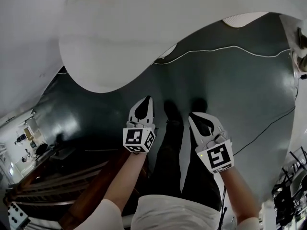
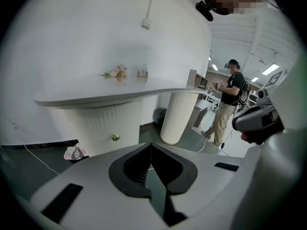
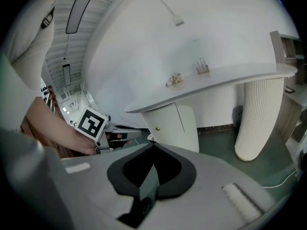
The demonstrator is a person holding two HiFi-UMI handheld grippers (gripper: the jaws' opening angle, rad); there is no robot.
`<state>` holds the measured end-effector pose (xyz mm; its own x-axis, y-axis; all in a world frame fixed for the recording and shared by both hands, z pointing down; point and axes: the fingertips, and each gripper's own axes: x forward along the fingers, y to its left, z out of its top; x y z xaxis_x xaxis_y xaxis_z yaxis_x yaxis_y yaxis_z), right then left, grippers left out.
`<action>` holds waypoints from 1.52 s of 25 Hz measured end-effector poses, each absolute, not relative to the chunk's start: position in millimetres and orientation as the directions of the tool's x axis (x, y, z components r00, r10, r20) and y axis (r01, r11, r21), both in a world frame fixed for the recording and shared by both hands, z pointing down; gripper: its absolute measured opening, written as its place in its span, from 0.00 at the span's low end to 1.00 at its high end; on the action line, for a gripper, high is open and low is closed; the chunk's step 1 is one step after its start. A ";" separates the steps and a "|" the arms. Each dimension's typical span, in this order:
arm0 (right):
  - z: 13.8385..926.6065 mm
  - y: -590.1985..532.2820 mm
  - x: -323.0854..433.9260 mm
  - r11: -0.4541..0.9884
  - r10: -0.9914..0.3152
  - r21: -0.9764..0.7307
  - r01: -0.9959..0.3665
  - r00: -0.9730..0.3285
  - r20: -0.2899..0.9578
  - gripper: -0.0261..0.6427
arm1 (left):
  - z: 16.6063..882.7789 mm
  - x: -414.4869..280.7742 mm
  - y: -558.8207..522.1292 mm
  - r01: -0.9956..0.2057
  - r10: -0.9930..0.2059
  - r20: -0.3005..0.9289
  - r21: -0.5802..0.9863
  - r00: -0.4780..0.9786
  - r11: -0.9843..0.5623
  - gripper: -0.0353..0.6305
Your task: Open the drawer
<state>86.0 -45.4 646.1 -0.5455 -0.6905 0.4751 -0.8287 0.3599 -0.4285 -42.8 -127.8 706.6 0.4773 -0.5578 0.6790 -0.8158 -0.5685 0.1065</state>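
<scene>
Head view, looking steeply down: left gripper (image 1: 145,104) and right gripper (image 1: 196,119) are held side by side over the dark green floor (image 1: 240,90). Both point toward a white curved counter (image 1: 110,47). There is a gap between the two, and neither touches the counter. A white cable (image 1: 230,47) trails across the floor beyond them.

Left gripper view: its fingers (image 2: 127,169) are pressed together, tips meeting in a closed seam, nothing between them. Right gripper view: the same, fingers (image 3: 168,170) tip to tip, nothing held.

Drawer (image 3: 169,121): a white front set into the pedestal (image 2: 91,123) under the counter, carrying a small brass knob (image 3: 158,128). The front sits flush, closed. (In the head view the counter top hides it altogether.) Both grippers are well apart from it. The knob shows just above the right gripper's tips in its own view, and up and to the left of the left gripper's tips in the other.

Surroundings:
- Pink flowers (image 2: 116,72) lie on the counter.
- A fluted column (image 2: 176,116) stands beside the pedestal.
- A crumpled scrap (image 2: 74,152) lies on the floor at the pedestal's foot.
- A person (image 2: 229,109) stands farther back.
</scene>
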 end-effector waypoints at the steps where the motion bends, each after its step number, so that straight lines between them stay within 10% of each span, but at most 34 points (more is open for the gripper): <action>1: 652.9 -47.0 84.3 0.356 -0.691 -0.432 -0.829 -0.545 0.476 0.06 | 715.1 -43.7 -132.5 -0.817 -0.560 0.680 0.100 0.473 -0.568 0.06; 38: 758.5 -85.3 65.1 0.307 -0.719 -0.516 -0.800 -0.550 0.425 0.06 | 810.6 -76.6 -273.5 -0.968 -0.861 0.491 -0.127 0.130 -0.219 0.23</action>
